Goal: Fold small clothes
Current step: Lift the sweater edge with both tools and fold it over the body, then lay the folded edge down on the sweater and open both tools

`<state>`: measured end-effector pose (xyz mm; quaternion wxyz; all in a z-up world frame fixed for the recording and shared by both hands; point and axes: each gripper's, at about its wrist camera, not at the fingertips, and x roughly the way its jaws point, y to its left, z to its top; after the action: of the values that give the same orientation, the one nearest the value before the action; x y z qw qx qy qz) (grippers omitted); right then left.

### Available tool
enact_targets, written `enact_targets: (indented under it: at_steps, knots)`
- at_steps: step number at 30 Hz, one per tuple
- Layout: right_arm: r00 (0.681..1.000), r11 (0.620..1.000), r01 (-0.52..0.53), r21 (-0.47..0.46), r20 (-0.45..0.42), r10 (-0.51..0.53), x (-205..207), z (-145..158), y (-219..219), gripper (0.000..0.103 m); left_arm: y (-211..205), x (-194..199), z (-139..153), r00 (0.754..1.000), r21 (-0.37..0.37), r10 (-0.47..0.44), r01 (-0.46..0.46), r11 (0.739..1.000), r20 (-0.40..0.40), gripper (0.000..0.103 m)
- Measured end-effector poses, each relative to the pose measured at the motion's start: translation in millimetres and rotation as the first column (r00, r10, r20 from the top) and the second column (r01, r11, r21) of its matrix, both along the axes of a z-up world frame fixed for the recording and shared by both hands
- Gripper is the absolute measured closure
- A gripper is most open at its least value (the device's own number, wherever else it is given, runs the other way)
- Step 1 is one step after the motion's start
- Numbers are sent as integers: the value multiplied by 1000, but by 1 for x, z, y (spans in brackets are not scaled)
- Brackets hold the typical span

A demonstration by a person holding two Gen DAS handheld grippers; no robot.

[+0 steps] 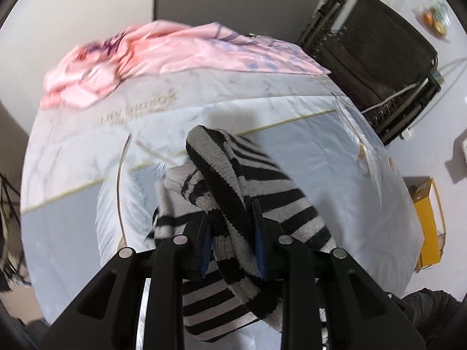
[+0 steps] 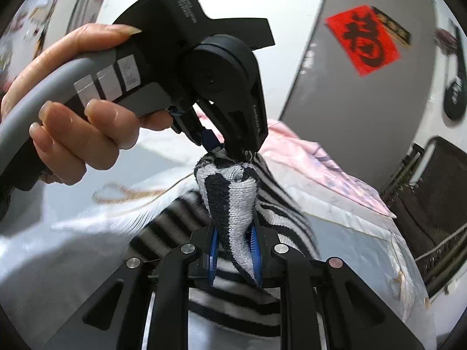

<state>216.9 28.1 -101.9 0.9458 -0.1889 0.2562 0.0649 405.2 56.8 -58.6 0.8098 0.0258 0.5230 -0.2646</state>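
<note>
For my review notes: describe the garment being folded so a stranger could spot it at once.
Start at the pale bedspread with feather prints. A pink cloth lies bunched at its far edge; nearer, the striped garment hangs clamped between the left gripper and the right gripper. It alone has black-and-grey knitted stripes.

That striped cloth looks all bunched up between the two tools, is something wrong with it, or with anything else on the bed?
The striped cloth is twisted into a rope, with both grippers, left and right, shut on it. A pink cloth lies crumpled at the far edge of the bed. Nothing looks torn or spilled.
</note>
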Motion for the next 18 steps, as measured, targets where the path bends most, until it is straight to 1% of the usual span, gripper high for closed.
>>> enact_targets:
  at_steps: [3, 7, 10, 12, 15, 17, 18]
  knots:
    - [998, 999, -30, -35, -49, 28, 1, -15, 13, 83, 21, 0, -19, 999, -39, 28, -29, 999, -25, 80]
    - [991, 996, -63, -65, -122, 55, 4, -35, 26, 83, 49, -2, -55, 995, -92, 74, -80, 993, -70, 78]
    - [983, 994, -79, -82, -175, 63, 8, -47, 33, 82, 63, -3, -77, 991, -98, 97, -106, 990, -88, 78]
    - [983, 991, -84, -101, -173, 65, 7, -49, 36, 81, 66, -4, -87, 991, -80, 105, -112, 991, -82, 76]
    - [980, 992, -92, -92, -186, 74, 9, -48, 37, 80, 67, -7, -98, 991, -53, 117, -121, 991, -60, 70]
    - [977, 993, -96, -72, -199, 81, 12, -48, 35, 80, 70, -8, -100, 990, -51, 136, -138, 989, -40, 59]
    - [976, 993, -97, -66, -202, 82, 13, -48, 34, 80, 71, -7, -102, 989, -51, 143, -145, 988, -37, 56]
